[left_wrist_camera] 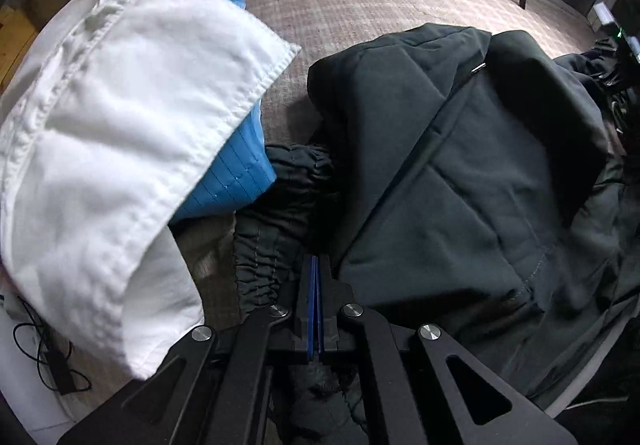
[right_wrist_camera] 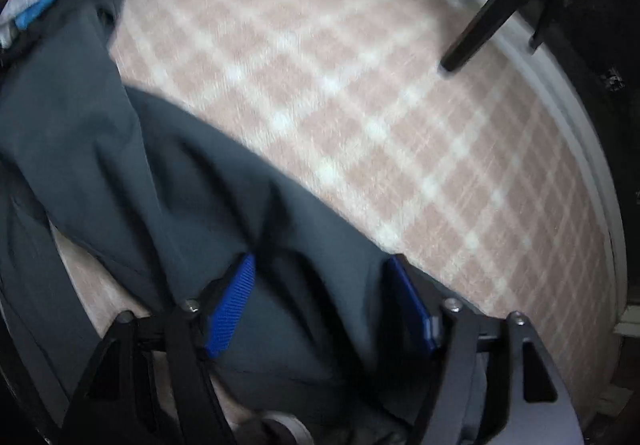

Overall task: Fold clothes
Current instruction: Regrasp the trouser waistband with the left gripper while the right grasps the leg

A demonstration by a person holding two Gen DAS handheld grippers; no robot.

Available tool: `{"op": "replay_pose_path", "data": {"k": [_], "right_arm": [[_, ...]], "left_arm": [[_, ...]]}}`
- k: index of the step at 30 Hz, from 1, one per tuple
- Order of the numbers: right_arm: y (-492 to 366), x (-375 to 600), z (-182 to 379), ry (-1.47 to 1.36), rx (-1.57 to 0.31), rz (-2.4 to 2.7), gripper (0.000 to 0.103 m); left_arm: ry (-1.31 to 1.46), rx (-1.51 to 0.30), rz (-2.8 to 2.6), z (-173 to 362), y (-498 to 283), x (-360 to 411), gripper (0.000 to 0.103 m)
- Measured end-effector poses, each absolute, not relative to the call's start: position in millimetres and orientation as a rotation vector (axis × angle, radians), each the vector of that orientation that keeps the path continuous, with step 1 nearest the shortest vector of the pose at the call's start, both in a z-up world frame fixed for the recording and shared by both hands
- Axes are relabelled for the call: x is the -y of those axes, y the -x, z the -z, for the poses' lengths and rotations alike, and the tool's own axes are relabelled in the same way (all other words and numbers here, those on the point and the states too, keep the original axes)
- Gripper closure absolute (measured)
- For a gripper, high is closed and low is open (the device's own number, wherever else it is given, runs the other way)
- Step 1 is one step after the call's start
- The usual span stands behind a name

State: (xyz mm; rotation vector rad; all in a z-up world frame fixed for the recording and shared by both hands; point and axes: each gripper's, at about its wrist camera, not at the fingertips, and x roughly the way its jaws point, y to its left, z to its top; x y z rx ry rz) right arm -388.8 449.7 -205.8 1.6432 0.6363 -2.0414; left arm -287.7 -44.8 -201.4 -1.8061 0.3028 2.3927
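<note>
Left gripper (left_wrist_camera: 316, 285): jaws closed flat by the dark trousers' (left_wrist_camera: 460, 165) elastic waistband (left_wrist_camera: 260, 257), cloth between them unclear; white garment (left_wrist_camera: 120, 133) adjacent. Right gripper (right_wrist_camera: 324, 297): jaws parted astride trouser cloth (right_wrist_camera: 160, 165) on checked cloth (right_wrist_camera: 360, 105); step judged grasping; next, pinch firmly, lift.

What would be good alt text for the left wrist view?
The left gripper, its blue-padded jaws closed together, points down at the elastic waistband of a dark grey garment lying rumpled on a pink checked cloth. To the left is a stack of white fabric over light blue clothing.
</note>
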Motion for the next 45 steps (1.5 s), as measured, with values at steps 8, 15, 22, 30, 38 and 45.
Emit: {"op": "replay_pose_path", "data": {"k": [8,15,22,30,38,45], "right_arm": [[328.4,-449.1,139.1,-1.515,-0.704,2.346,0.100],[276.7,-521.5,56.0,-1.454,-0.749,2.724,0.100],[276.2,-538.3,125.4,-1.900,-0.763,2.436,0.077],[302.8,-449.8,97.3,-1.531,-0.636,2.275,0.041],[360.2,-377.6,184.1,-1.500,-0.790,1.972,0.041],[347.0,-347.3,205.7,-1.464,-0.777,1.796,0.075]], "left_arm": [[1.788,-0.301,-2.382,197.3,275.7,37.7,0.103],[1.743,-0.223,-2.343,193.5,258.9,31.1,0.103],[1.689,-0.185,-2.346,179.9,252.6,22.6,0.099],[1.616,-0.362,-2.295,170.5,287.1,-28.6,0.081],[1.804,-0.511,-2.185,212.1,339.2,-8.3,0.073],[1.785,-0.519,-2.220,196.7,335.3,-11.4,0.072]]}}
